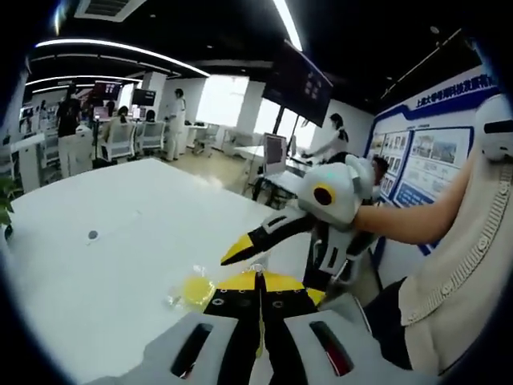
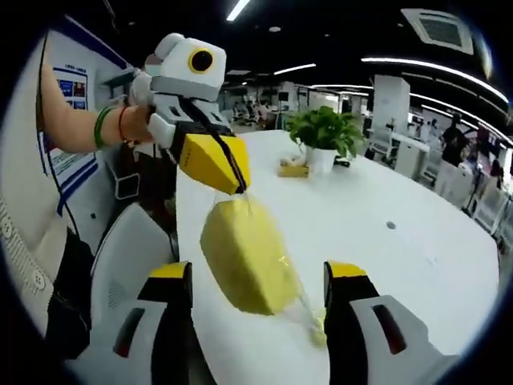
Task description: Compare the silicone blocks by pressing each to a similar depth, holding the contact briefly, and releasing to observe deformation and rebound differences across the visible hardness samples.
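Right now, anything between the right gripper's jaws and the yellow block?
Nothing solid. The yellow block hangs in a clear plastic bag pinched by the left gripper, between the open jaws of the right gripper. The bag film wraps the block.

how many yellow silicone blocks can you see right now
1: a yellow silicone block in a clear plastic bag, hanging from the shut left gripper between the open right gripper's jaws. Others may be hidden.
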`<state>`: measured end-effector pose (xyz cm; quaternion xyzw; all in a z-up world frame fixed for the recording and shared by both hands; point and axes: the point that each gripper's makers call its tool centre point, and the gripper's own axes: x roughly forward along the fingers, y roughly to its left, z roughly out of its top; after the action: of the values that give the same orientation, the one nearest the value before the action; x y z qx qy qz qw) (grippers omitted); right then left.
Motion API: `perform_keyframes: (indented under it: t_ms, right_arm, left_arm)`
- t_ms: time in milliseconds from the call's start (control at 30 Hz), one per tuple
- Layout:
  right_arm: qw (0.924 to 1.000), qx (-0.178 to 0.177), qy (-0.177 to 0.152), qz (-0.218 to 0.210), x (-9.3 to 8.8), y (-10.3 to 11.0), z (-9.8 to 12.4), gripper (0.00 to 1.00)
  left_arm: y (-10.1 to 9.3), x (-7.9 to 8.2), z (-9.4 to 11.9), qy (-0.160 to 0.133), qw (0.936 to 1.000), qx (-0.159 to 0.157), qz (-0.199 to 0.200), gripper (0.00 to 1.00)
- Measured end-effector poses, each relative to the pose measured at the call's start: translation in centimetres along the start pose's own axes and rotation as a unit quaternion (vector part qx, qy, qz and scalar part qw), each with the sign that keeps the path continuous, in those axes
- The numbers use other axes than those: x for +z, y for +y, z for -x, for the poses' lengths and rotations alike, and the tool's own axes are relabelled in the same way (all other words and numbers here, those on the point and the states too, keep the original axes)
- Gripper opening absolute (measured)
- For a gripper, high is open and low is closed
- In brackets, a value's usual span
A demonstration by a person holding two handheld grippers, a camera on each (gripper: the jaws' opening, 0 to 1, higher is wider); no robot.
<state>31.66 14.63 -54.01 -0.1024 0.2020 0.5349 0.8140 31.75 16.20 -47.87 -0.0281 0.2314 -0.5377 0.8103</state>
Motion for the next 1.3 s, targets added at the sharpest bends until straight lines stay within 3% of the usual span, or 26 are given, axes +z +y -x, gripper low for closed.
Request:
perform_keyframes:
  t_ms: [133, 233, 367, 433, 533, 633, 700, 800, 1167, 1200, 1300]
  right_arm:
    - [0.9979, -0.031, -0.040, -0.042, -0.1, 0.0, 1.2, 0.68]
    - [0.9901, -0.049, -0.094, -0.092, 0.1, 0.5, 2.3, 0.74]
    - [0.9819, -0.080, -0.114, -0.129, -1.6, 0.9, 3.5, 0.82]
    - [0.9790, -0.098, -0.125, -0.128, -1.9, 0.8, 4.0, 0.88]
    - [0.9692, -0.133, -0.147, -0.146, -2.9, 0.6, 5.5, 0.95]
    - [0.9520, -0.166, -0.174, -0.189, -3.4, 0.3, 7.4, 0.95]
    - [0.9443, -0.198, -0.175, -0.195, -4.2, -0.2, 8.5, 0.96]
    - [0.9352, -0.226, -0.178, -0.206, -5.0, -0.4, 9.7, 0.96]
    - [0.9229, -0.270, -0.154, -0.227, -6.8, -0.3, 11.7, 0.96]
    - [0.9231, -0.273, -0.149, -0.227, -6.9, -0.3, 11.7, 0.96]
    - [0.9227, -0.279, -0.143, -0.224, -7.0, -0.4, 11.7, 0.95]
  left_arm:
    - [1.2, -0.8, 0.5, 0.000, 0.9998, 0.013, 0.015, 0.00]
    - [2.4, -1.3, 0.8, -0.003, 0.9990, 0.028, 0.035, 0.00]
    - [4.7, -2.5, 1.4, -0.007, 0.9966, 0.054, 0.061, 0.00]
    - [5.3, -2.9, 1.5, -0.007, 0.9959, 0.060, 0.066, 0.00]
    - [6.6, -3.9, 1.6, -0.006, 0.9945, 0.070, 0.078, 0.00]
    - [7.8, -4.9, 1.5, -0.004, 0.9929, 0.077, 0.091, 0.00]
    - [8.9, -5.5, 1.3, -0.008, 0.9896, 0.090, 0.112, 0.00]
    - [9.6, -6.6, 0.8, 0.000, 0.9894, 0.090, 0.114, 0.00]
    - [12.3, -10.0, 0.5, 0.018, 0.9849, 0.083, 0.151, 0.00]
    - [12.6, -9.5, 0.5, -0.002, 0.9850, 0.081, 0.152, 0.00]
    - [15.4, -9.4, 1.4, -0.004, 0.9816, 0.118, 0.150, 0.00]
